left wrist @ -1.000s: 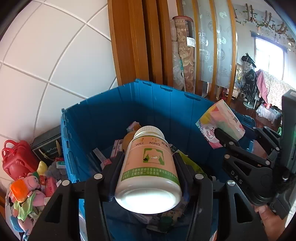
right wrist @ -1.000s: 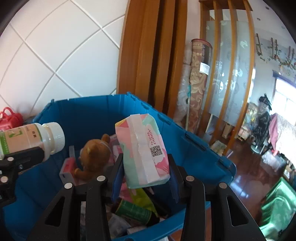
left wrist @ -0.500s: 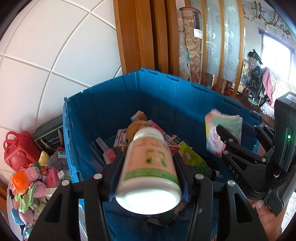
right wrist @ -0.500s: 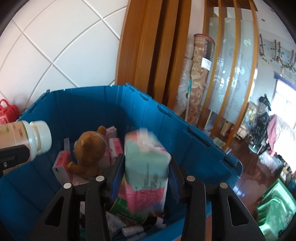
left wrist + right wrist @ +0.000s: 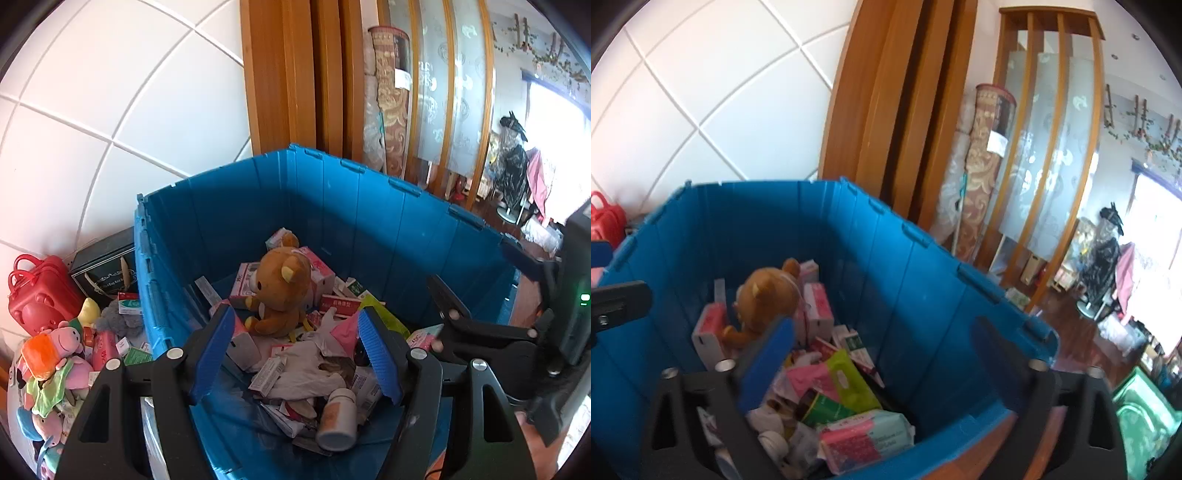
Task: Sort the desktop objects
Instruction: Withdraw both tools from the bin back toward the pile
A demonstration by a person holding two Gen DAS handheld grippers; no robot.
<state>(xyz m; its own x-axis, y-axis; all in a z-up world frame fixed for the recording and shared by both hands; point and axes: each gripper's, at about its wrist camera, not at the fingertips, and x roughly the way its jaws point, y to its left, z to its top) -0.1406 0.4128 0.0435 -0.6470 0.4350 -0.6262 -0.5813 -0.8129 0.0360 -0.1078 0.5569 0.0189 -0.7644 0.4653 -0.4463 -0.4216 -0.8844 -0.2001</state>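
Note:
A big blue plastic crate [image 5: 369, 206] holds several boxes, packets and a brown teddy bear [image 5: 280, 291]. My left gripper [image 5: 295, 350] is open and empty above the crate's near side. The white pill bottle [image 5: 338, 419] lies on the heap just below it. My right gripper [image 5: 882, 354] is open and empty above the crate [image 5: 923, 280]. The pink and pale-green tissue pack [image 5: 864, 439] lies in the crate near its front wall. The bear also shows in the right wrist view [image 5: 768, 299]. The right gripper's body shows in the left wrist view [image 5: 491, 332].
Left of the crate lie soft toys [image 5: 55, 354], a red toy suitcase [image 5: 37, 291] and a dark box [image 5: 107, 269]. A white tiled wall [image 5: 110, 110] and wooden door frame [image 5: 295, 74] stand behind. A rolled rug [image 5: 982, 166] leans at the back right.
Both grippers opened. The pill bottle dropped from the left gripper into the crate, and the tissue pack dropped from the right gripper into the crate.

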